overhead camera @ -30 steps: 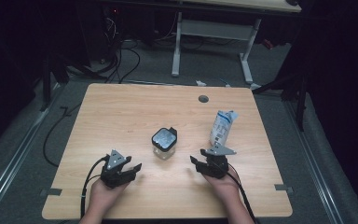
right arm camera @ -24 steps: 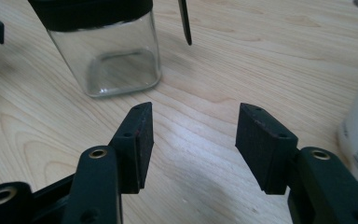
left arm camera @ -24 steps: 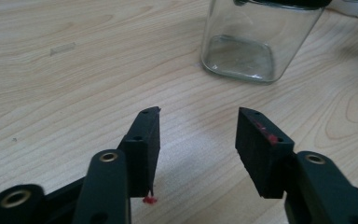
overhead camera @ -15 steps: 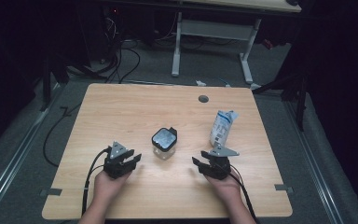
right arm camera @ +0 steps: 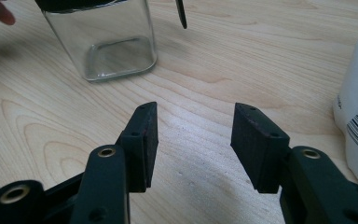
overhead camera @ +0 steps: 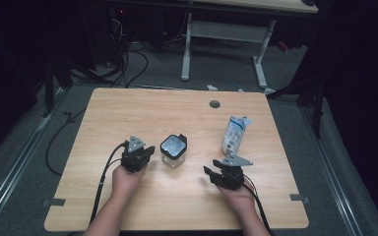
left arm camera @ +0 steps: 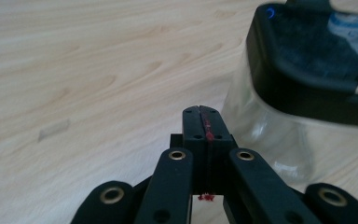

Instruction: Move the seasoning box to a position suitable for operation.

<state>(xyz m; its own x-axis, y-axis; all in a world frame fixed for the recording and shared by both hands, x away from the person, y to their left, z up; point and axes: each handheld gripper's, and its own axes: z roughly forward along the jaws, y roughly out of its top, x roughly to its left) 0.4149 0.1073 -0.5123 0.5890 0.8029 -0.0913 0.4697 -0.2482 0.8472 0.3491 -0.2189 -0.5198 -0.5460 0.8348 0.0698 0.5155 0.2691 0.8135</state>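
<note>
Closing just beside the jar (overhead camera: 173,149), your left hand-held gripper (overhead camera: 145,151) met empty; your right hand-held gripper (overhead camera: 213,173) stood apart near the bag (overhead camera: 233,133).

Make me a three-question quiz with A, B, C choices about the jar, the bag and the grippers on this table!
1. Where is the glass jar?
A. between the two grippers
B. on the floor
C. on top of the bag

2. What colour is the jar's lid?
A. red
B. black
C. yellow

3. How are the left hand-held gripper jaws?
A. wide open
B. holding the bag
C. shut on nothing

Answers: 1 A, it stands between the left and the right hand-held gripper. 2 B, the lid looks black. 3 C, the jaws meet with nothing between; the white bag lies apart.
</note>
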